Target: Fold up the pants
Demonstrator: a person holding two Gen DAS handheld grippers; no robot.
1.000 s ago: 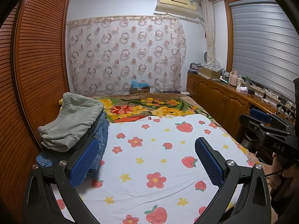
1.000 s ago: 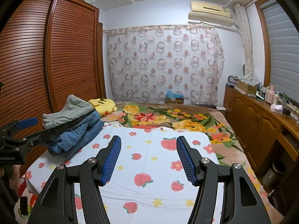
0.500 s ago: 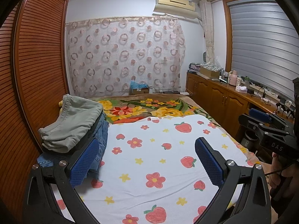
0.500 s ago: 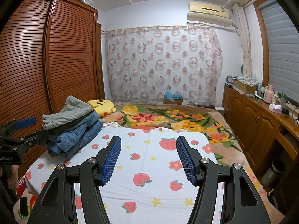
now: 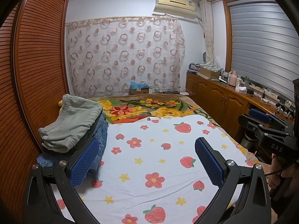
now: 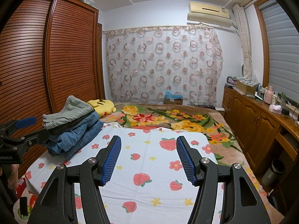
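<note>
A stack of folded pants [image 5: 74,128] [image 6: 72,127] sits at the left edge of the bed: grey-green pants on top, blue jeans beneath. My left gripper [image 5: 147,149] hovers open over the strawberry-print sheet [image 5: 158,160], its left pad just right of the stack, nothing between its fingers. My right gripper [image 6: 148,147] is open too, above the middle of the sheet [image 6: 149,168], empty. Each gripper shows in the other's view: the right gripper [image 5: 265,130] at the right edge, the left gripper [image 6: 20,134] at the left edge beside the stack.
A floral blanket [image 6: 168,117] covers the far half of the bed, with a yellow plush toy [image 6: 101,105] near the wardrobe [image 6: 46,65]. Wooden cabinets [image 6: 252,121] with clutter line the right wall. A bin [image 6: 272,171] stands on the floor beside the bed.
</note>
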